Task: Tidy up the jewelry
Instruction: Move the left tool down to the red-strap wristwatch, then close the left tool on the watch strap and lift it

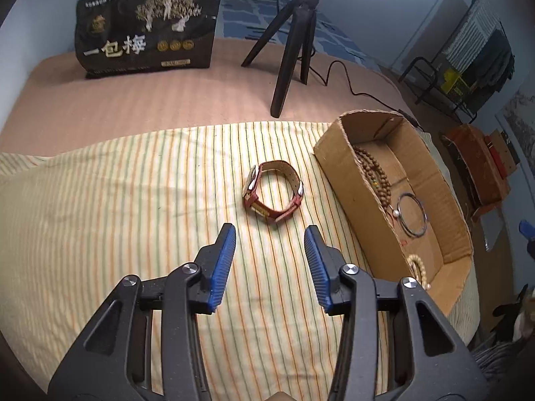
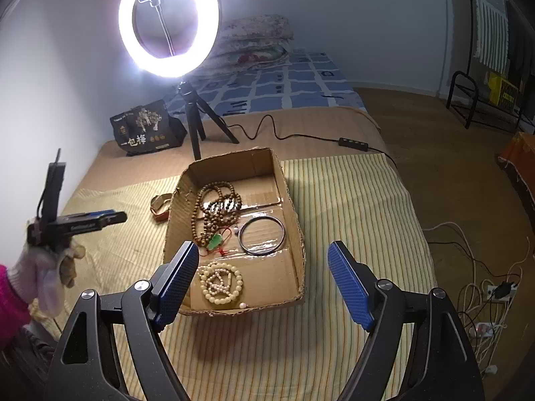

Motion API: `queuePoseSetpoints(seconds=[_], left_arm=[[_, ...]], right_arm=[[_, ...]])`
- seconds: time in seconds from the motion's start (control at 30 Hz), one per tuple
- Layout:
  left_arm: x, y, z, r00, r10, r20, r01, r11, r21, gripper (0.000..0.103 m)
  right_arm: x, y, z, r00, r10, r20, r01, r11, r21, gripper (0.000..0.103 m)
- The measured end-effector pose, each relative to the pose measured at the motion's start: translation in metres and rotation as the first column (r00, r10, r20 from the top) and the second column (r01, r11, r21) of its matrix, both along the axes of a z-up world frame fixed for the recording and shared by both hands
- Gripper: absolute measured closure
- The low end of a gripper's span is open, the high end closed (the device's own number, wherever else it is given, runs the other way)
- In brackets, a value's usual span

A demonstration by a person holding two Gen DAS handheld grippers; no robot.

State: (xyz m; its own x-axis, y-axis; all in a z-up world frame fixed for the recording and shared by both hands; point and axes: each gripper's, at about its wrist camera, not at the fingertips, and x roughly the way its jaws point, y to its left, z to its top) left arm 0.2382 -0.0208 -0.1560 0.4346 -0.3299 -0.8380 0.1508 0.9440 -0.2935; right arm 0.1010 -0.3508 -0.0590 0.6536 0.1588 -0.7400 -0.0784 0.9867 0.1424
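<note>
A red-strapped watch (image 1: 272, 191) lies on the striped cloth (image 1: 133, 217), left of a cardboard box (image 1: 347, 180). My left gripper (image 1: 270, 234) is open and empty, just short of the watch. The box (image 2: 287, 193) holds brown wooden beads (image 2: 214, 210), a metal bangle (image 2: 263, 236), a green pendant (image 2: 215, 241) and cream beads (image 2: 220, 282). My right gripper (image 2: 264, 254) is open and empty, above the box's near end. The watch (image 2: 160, 204) shows partly behind the box's left wall. The left gripper (image 2: 100, 219) is seen held by a gloved hand.
A black snack bag (image 1: 147, 30) and a ring light on a black tripod (image 1: 291, 43) stand at the back of the bed. A black cable (image 2: 301, 135) with a switch runs along the bed's far right. Floor with wires (image 2: 485, 287) lies right of the bed.
</note>
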Motion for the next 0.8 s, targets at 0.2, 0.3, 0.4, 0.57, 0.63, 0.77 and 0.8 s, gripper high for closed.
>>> queuePoseSetpoints(seconds=[0.2,0.3,0.4,0.57,0.63,0.77,0.8], left_arm=[[0.025,-0.001,-0.015,0.999,0.026,-0.028,-0.027,0.999,-0.038,0.062],[0.035,-0.003,-0.020,0.999,0.029,-0.030,-0.030,0.999,-0.036,0.063],[0.044,-0.007,-0.026,0.999,0.029,-0.032,-0.030,0.999,-0.021,0.067],[0.052,-0.010,-0.037,0.998,0.037,-0.044,-0.037,0.999,-0.008,0.069],[0.056,-0.012,-0.041,0.998,0.036,-0.050,-0.036,0.999,-0.002,0.071],[0.060,-0.015,-0.047,0.997,0.037,-0.061,-0.037,0.999,0.002,0.074],[0.061,-0.016,-0.048,0.997,0.037,-0.060,-0.037,0.999,0.005,0.074]], right_arm=[[0.005,0.008,-0.007,1.000,0.006,-0.022,-0.007,0.999,-0.032,0.024],[0.006,0.009,-0.009,1.000,0.008,-0.027,-0.009,0.999,-0.037,0.024],[0.007,0.008,-0.010,0.999,0.004,-0.033,-0.005,0.999,-0.035,0.024],[0.008,0.006,-0.009,0.999,-0.007,-0.036,0.006,1.000,-0.030,0.024],[0.007,0.006,-0.009,0.999,-0.008,-0.035,0.007,1.000,-0.030,0.024],[0.006,0.006,-0.008,0.999,-0.008,-0.031,0.007,0.999,-0.032,0.024],[0.006,0.006,-0.009,0.999,-0.008,-0.032,0.007,0.999,-0.032,0.024]])
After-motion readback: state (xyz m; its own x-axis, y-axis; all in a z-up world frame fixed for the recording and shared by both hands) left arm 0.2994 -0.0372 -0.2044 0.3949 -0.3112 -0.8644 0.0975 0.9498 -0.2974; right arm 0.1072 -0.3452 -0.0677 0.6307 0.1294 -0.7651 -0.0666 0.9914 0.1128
